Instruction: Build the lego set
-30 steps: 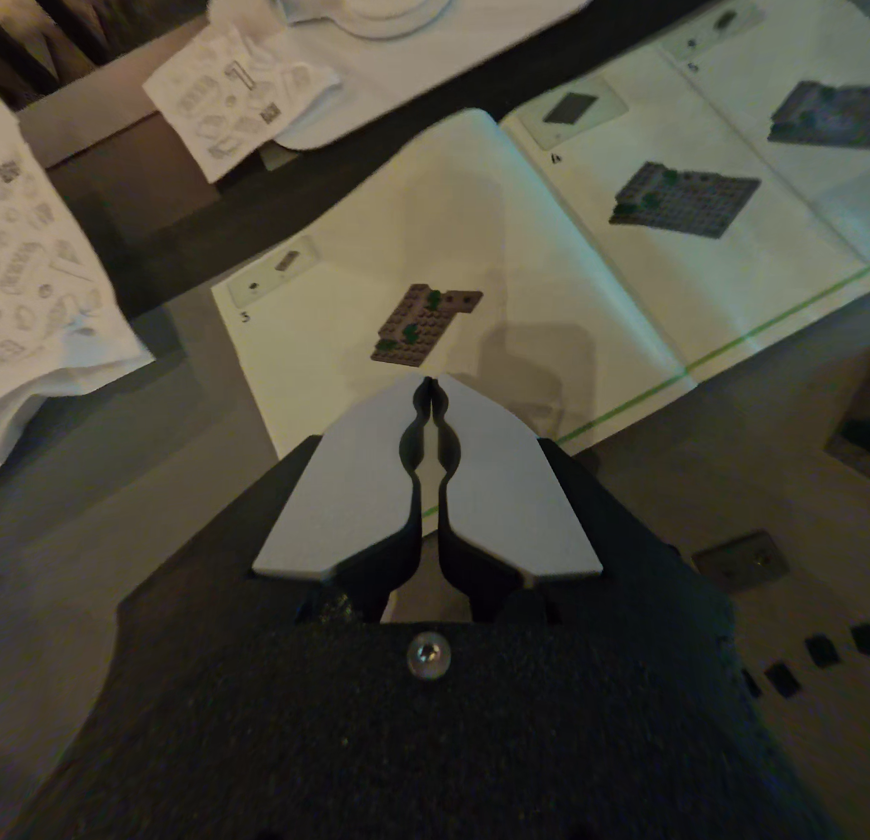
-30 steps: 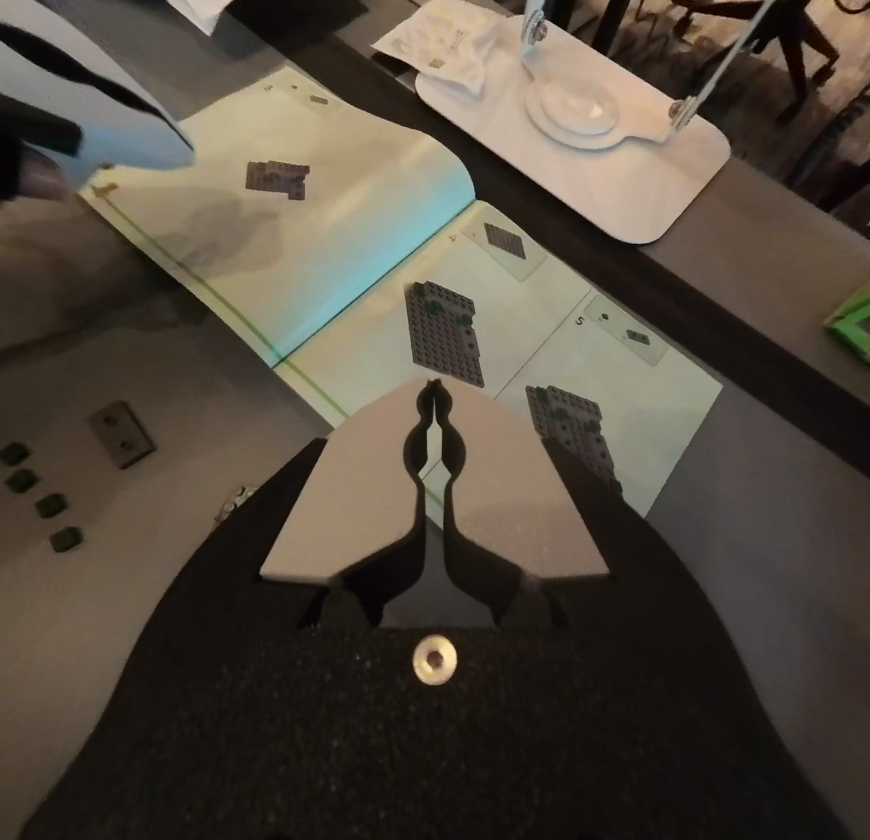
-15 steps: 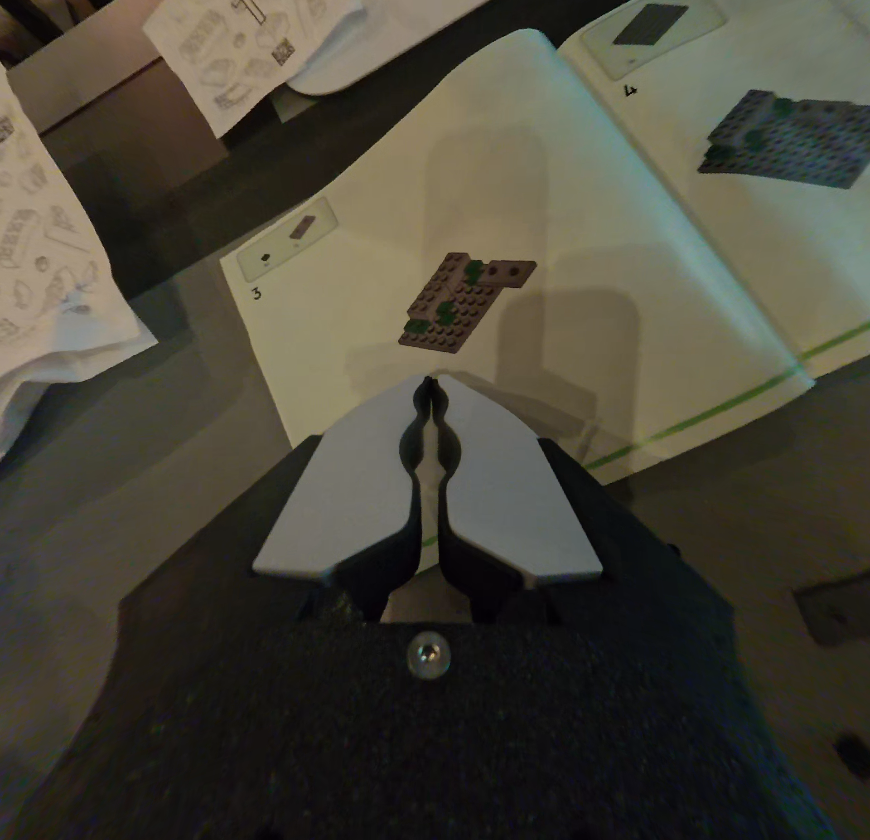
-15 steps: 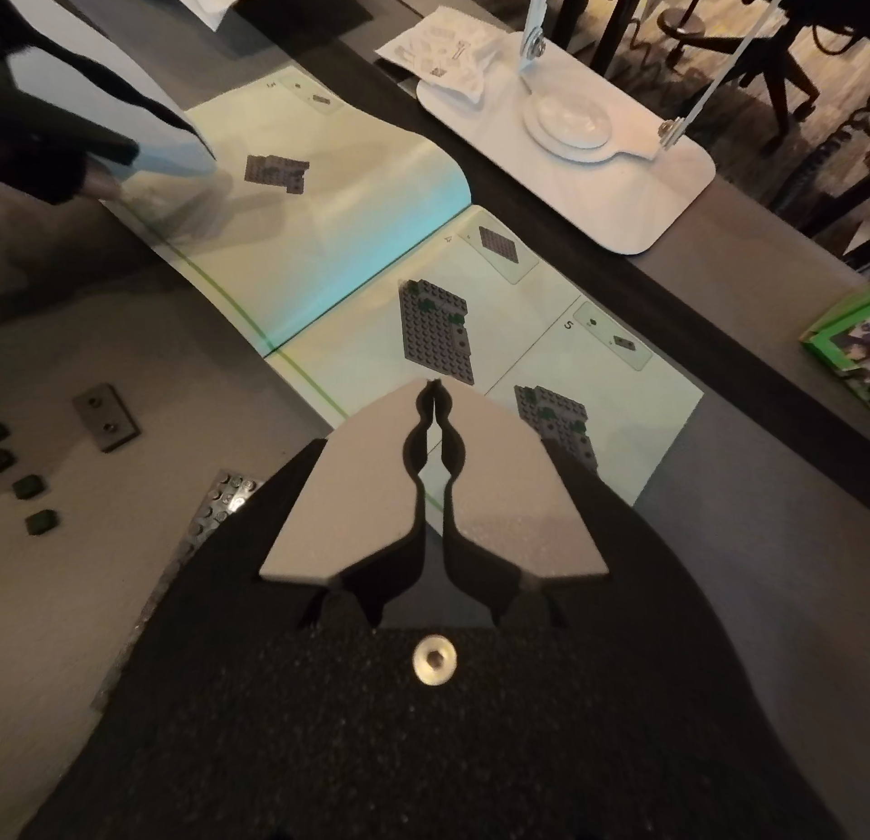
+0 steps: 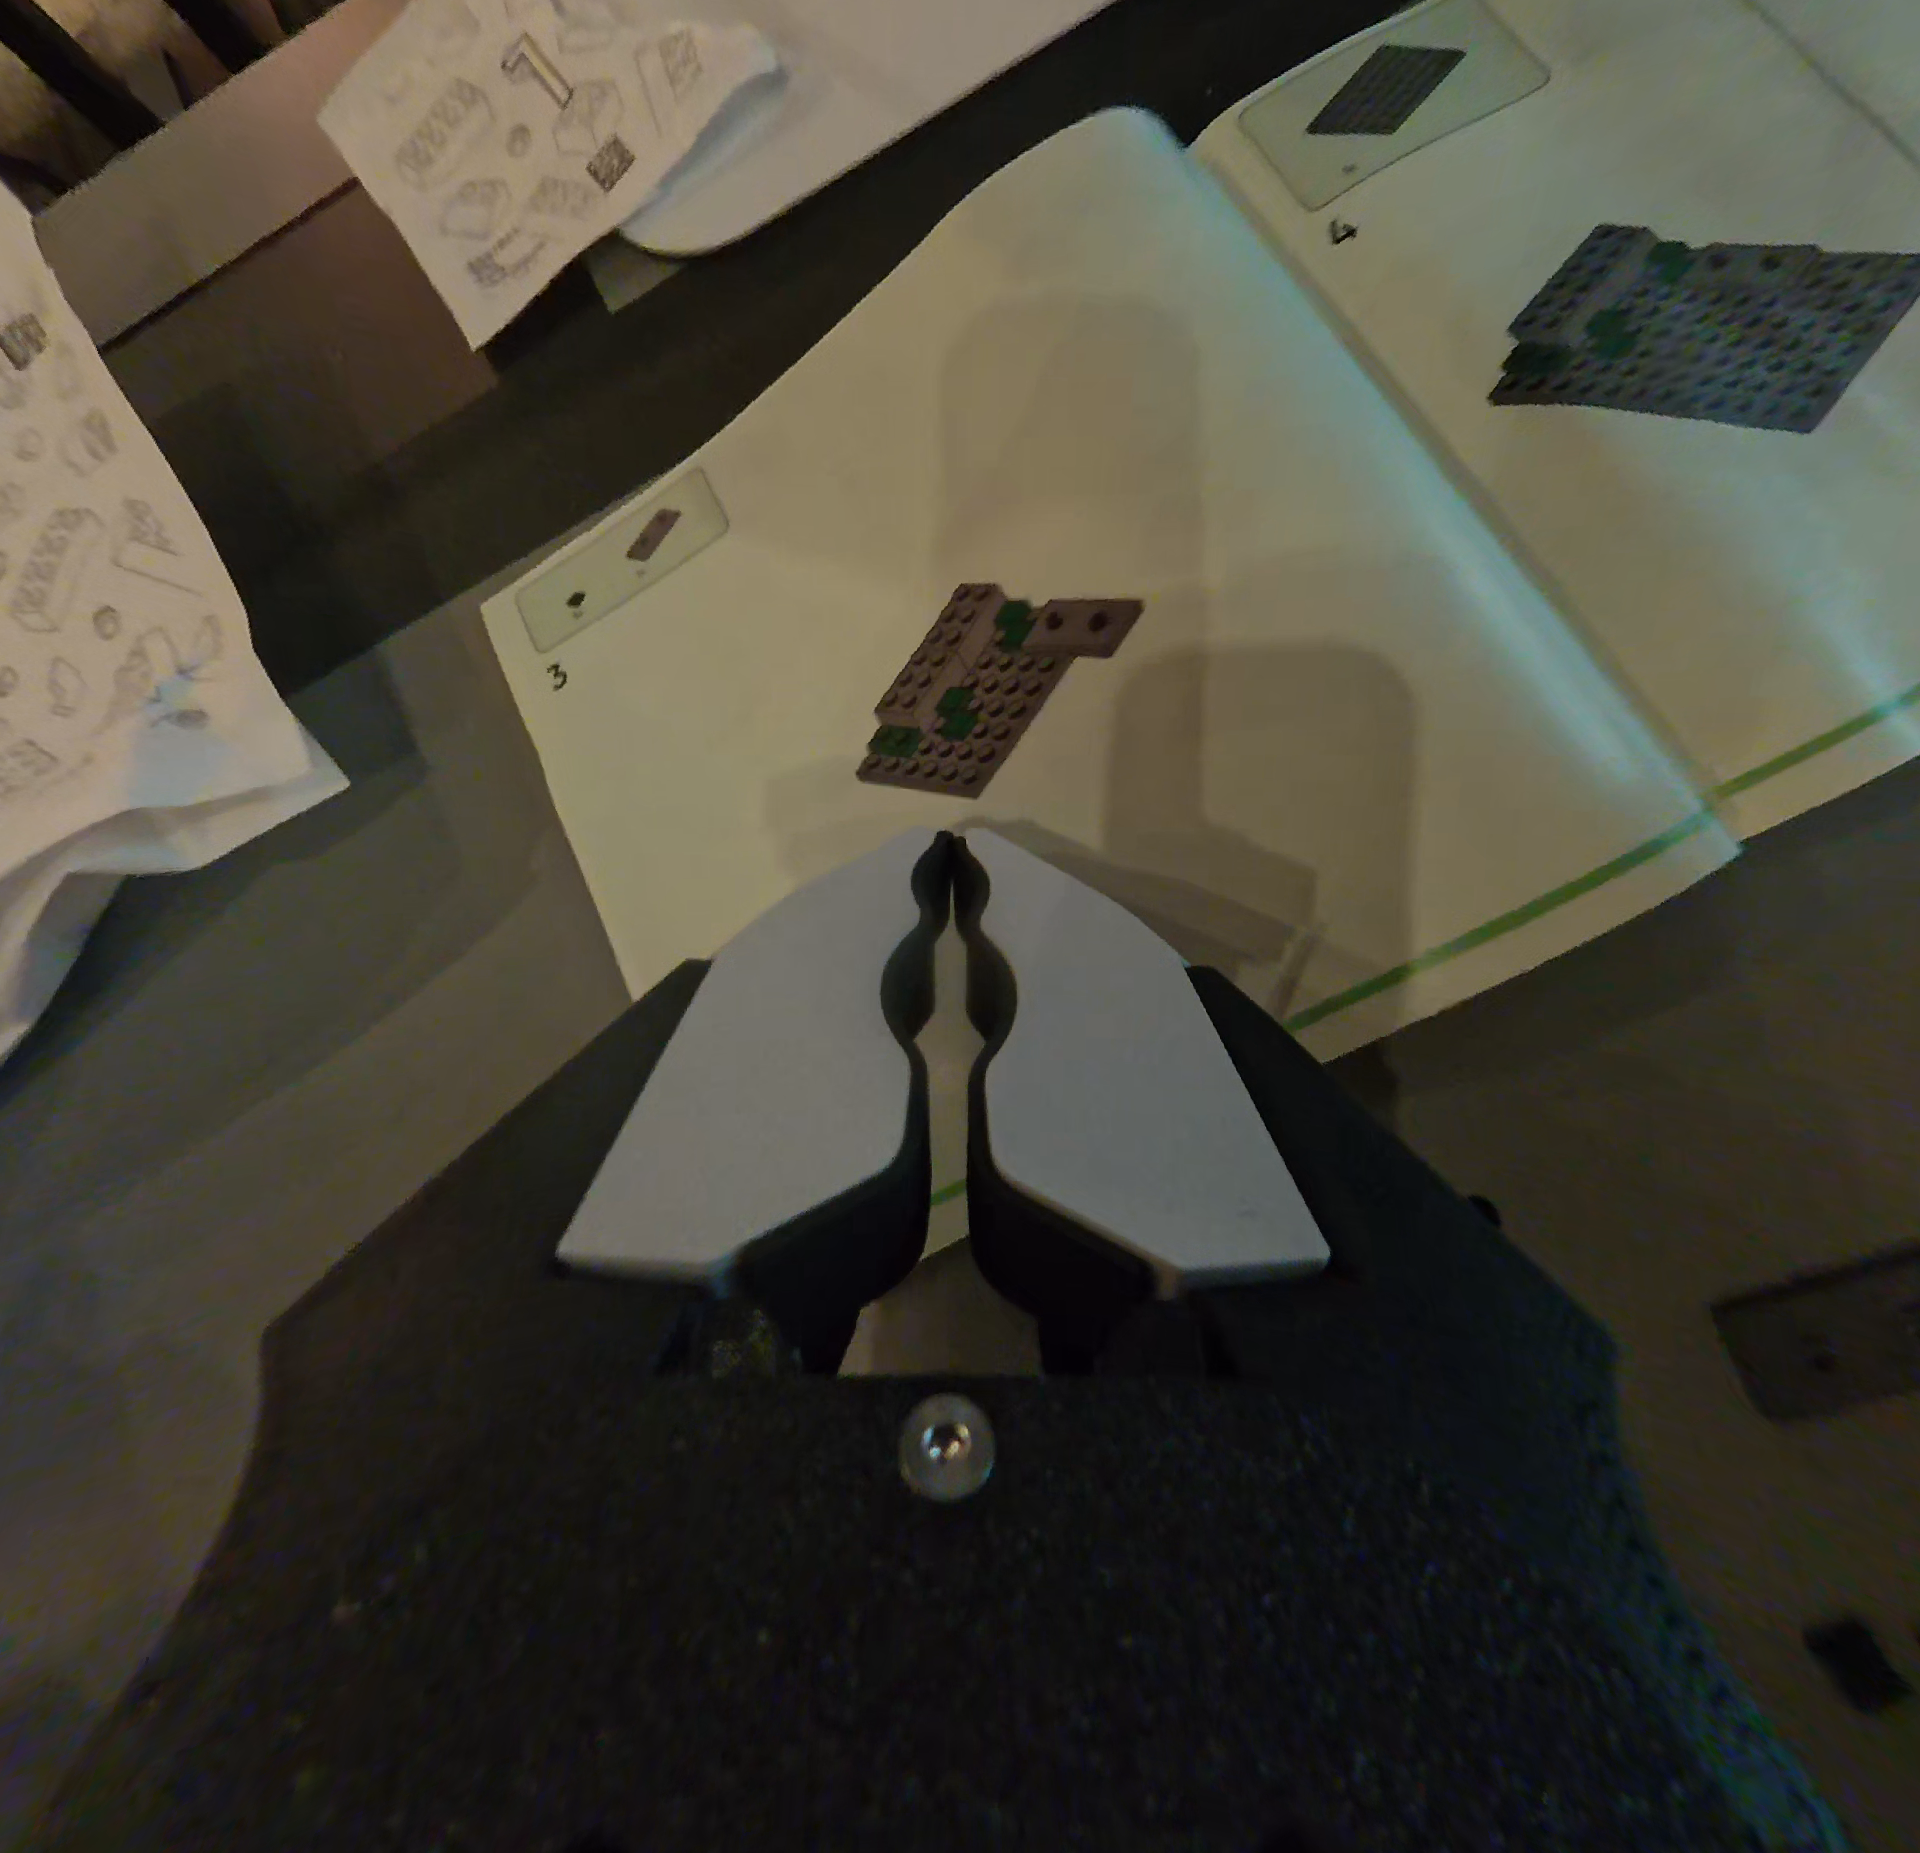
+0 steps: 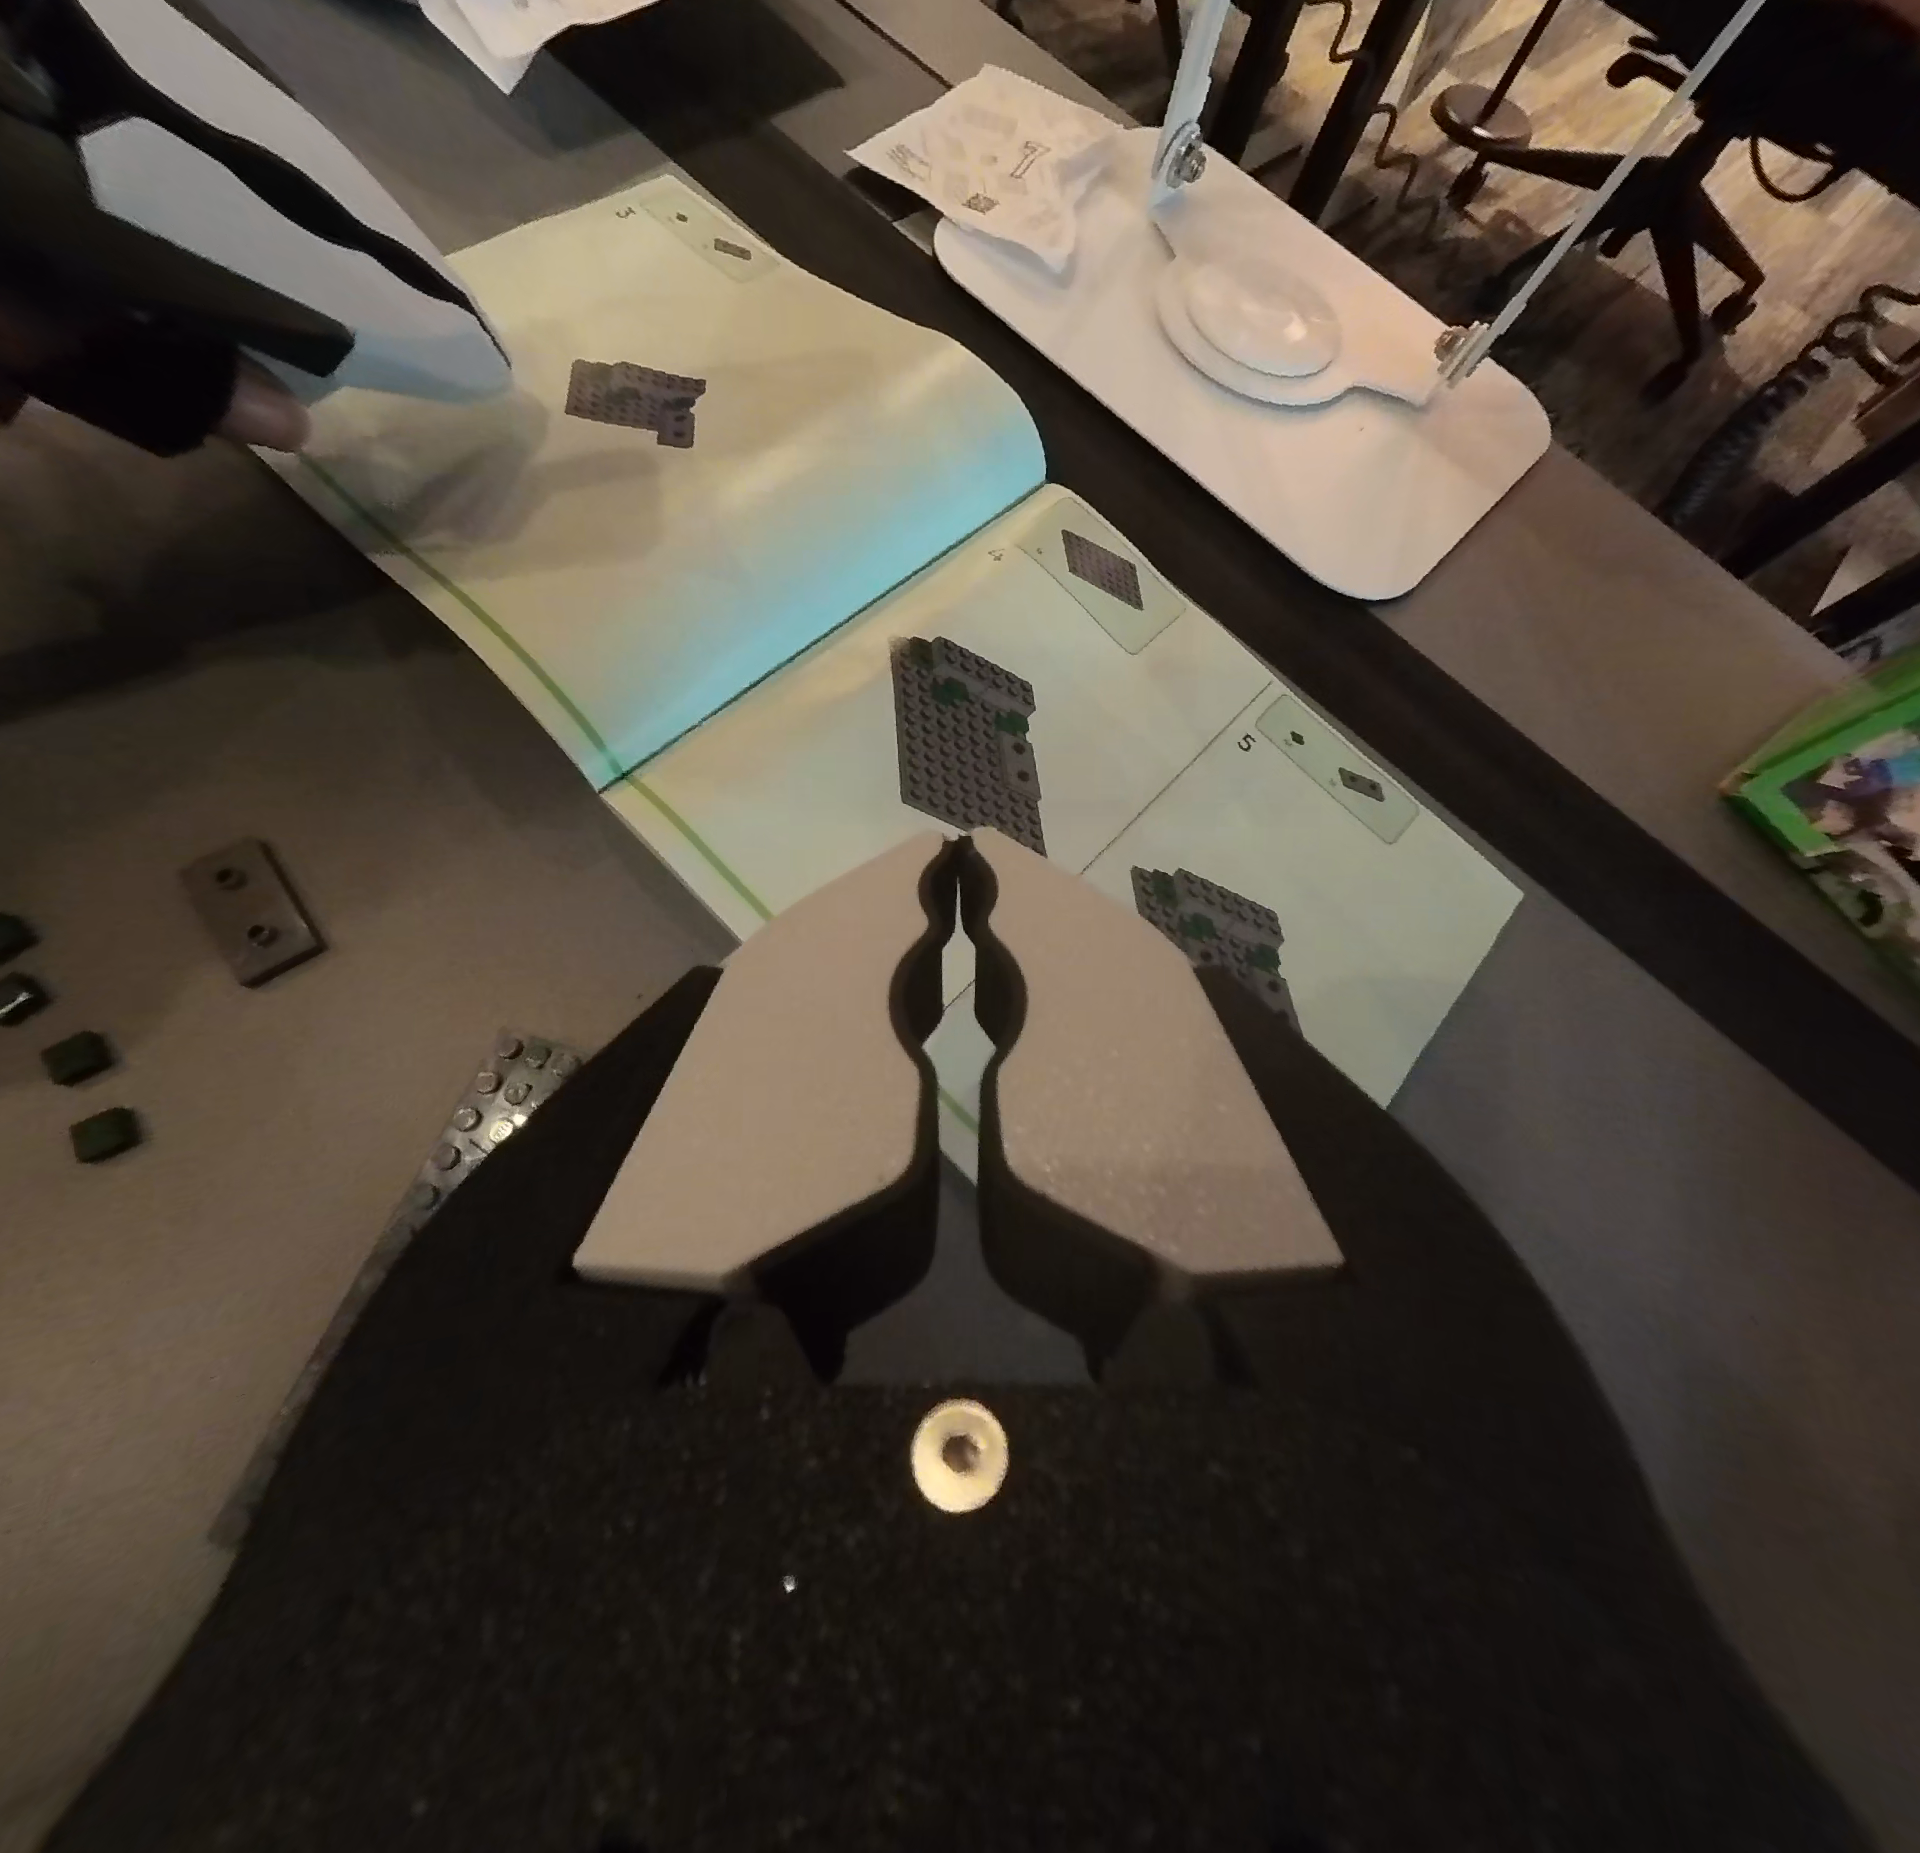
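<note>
**Both claws empty over the open booklet**

Nearest you, the right claw (image 6: 956,842) is clenched on nothing; the studded grey plate (image 6: 488,1107) lies beside its left flank, long axis running away from you, with the flat two-hole piece (image 6: 249,925) and small green pieces (image 6: 104,1133) farther left on the desk (image 6: 312,764). The right claw is judged nearer them. The left claw (image 5: 951,842), also clenched and empty, hangs over the instruction booklet (image 5: 1195,453), closer to its page than a second ago.
</note>
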A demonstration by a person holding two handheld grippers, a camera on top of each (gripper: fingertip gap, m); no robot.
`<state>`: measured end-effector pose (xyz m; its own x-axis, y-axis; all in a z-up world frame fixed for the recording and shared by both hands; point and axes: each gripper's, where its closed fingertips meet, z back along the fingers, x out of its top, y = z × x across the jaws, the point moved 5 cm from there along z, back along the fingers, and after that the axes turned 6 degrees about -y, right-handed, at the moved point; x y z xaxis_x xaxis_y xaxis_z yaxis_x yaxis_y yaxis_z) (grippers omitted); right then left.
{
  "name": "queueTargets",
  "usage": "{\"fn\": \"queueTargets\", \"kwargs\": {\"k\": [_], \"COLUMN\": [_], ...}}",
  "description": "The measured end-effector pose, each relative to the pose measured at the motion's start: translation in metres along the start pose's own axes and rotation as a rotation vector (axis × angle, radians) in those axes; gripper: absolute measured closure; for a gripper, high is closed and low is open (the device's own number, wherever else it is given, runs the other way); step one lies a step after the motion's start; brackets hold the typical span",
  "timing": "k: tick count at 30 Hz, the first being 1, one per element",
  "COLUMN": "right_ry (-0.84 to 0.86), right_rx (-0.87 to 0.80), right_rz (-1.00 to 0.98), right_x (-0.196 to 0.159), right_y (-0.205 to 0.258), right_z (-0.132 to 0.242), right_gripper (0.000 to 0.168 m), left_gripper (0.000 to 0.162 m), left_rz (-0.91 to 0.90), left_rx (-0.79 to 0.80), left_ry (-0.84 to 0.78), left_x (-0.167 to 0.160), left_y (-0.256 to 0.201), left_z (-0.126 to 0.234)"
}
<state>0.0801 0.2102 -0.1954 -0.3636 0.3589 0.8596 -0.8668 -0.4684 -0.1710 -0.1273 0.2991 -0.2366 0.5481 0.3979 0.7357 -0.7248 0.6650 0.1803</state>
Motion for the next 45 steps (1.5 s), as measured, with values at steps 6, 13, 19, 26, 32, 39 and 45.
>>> {"fn": "queueTargets", "kwargs": {"k": [6,13,19,26,32,39,45], "right_ry": [-0.003,0.004,0.013,-0.001,0.0,0.019,0.029], "right_rx": [-0.007,-0.033,-0.078,-0.12,-0.131,-0.122,-0.12], "right_rz": [0.002,-0.01,-0.015,-0.052,-0.064,-0.069,-0.057], "right_x": [0.001,-0.002,-0.005,-0.007,-0.01,-0.018,-0.02], "right_y": [-0.002,-0.016,-0.034,-0.056,-0.063,-0.063,-0.061], "right_z": [0.002,0.005,0.013,0.024,0.026,0.021,0.018], "right_gripper": [0.168,0.168,0.168,0.168,0.168,0.168,0.168], "left_gripper": [0.162,0.162,0.162,0.162,0.162,0.162,0.162], "left_rz": [-0.049,-0.122,-0.186,-0.203,-0.218,-0.251,-0.261], "left_rx": [-0.016,-0.072,-0.147,-0.178,-0.176,-0.18,-0.185], "left_ry": [-0.024,-0.072,-0.092,-0.079,-0.063,-0.036,-0.023], "left_x": [0.012,0.033,0.056,0.071,0.08,0.073,0.068], "left_y": [-0.016,-0.051,-0.088,-0.106,-0.11,-0.113,-0.114], "left_z": [0.004,0.009,-0.002,-0.025,-0.043,-0.052,-0.054]}}
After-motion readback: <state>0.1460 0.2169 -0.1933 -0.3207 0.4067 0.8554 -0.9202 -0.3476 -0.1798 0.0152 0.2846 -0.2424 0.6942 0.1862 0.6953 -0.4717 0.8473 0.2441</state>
